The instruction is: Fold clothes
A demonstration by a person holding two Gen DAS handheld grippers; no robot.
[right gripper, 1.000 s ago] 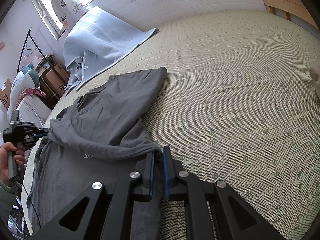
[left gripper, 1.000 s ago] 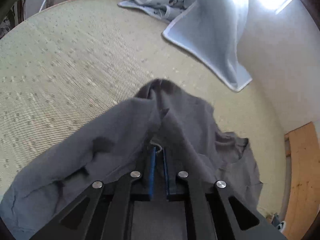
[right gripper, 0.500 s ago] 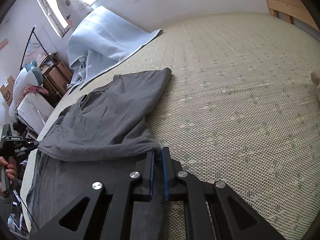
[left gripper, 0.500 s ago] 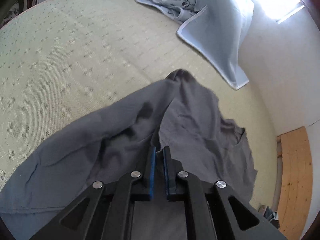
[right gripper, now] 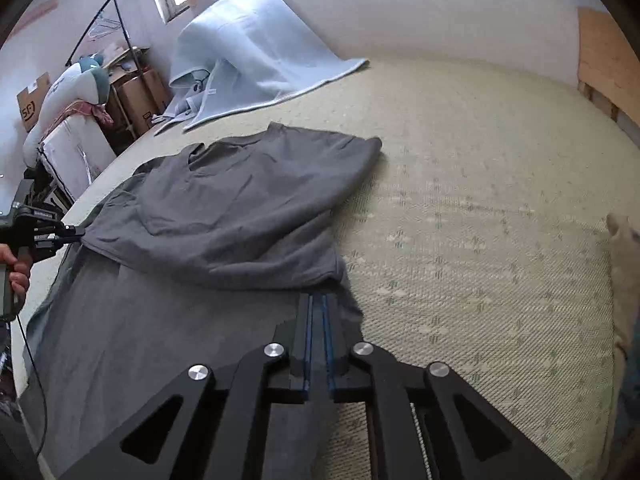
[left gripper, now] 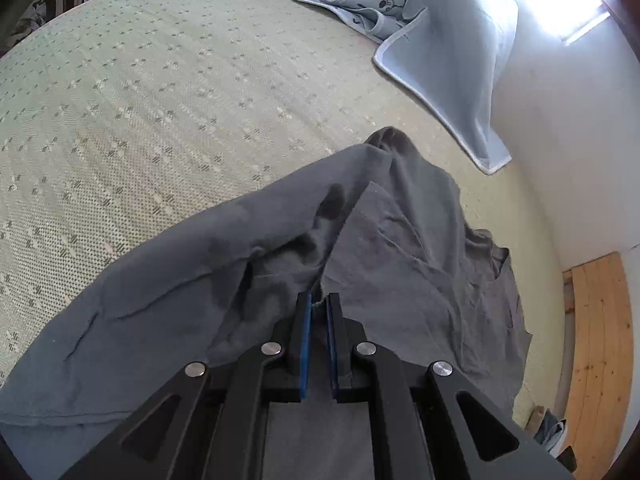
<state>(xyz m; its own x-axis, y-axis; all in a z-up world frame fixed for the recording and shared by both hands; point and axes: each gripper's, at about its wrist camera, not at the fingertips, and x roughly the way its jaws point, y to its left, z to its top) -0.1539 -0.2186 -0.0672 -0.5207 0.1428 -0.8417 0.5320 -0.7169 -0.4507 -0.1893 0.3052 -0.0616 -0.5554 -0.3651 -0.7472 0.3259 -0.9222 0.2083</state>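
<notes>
A dark grey T-shirt (right gripper: 240, 216) lies on a woven bed mat (right gripper: 480, 184), its upper part folded back over the lower part. My right gripper (right gripper: 318, 300) is shut on the shirt's fold edge at the right side. My left gripper (left gripper: 319, 300) is shut on the shirt (left gripper: 400, 248) at the opposite side; it also shows at the left edge of the right wrist view (right gripper: 78, 232), pinching the fold. The cloth between the two grippers is stretched fairly flat.
A light blue blanket (right gripper: 256, 52) is heaped at the far end of the mat, also in the left wrist view (left gripper: 440, 40). Cardboard boxes (right gripper: 140, 96) and a plush toy (right gripper: 72, 88) stand beyond the bed. A wooden board (left gripper: 596, 344) lines the bed's side.
Both grippers have pulled the shirt's folded part towards me across the mat. The fold has spread out flatter and the right wrist view has tilted upward.
</notes>
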